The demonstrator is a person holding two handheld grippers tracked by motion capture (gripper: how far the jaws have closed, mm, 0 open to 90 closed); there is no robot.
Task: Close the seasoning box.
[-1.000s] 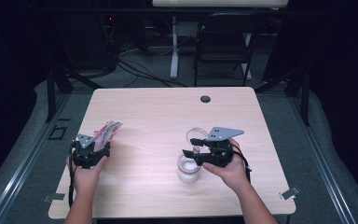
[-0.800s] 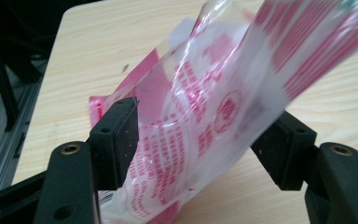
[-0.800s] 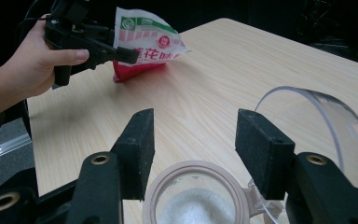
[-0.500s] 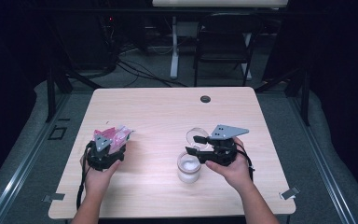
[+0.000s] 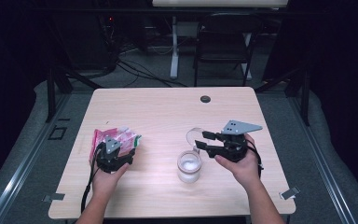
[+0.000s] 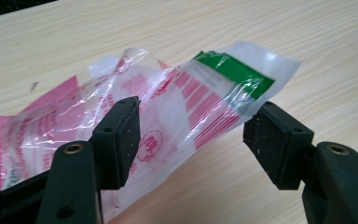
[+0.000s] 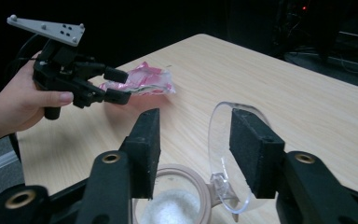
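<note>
While the crinkled clear packet (image 6: 186, 107) with its pink print and green band is lying on the table (image 5: 168, 112), my left gripper (image 6: 191, 140) is straddling it with jaws spread, neither pad visibly pressing it. Its far end is getting cut off at the picture's edge, and the print is too creased to read. My right gripper (image 7: 196, 154) has just been narrowing, jaws still apart, the jar's (image 5: 189, 166) raised clear lid (image 7: 223, 154) standing between them, touching the right-hand pad or just beside it.
</note>
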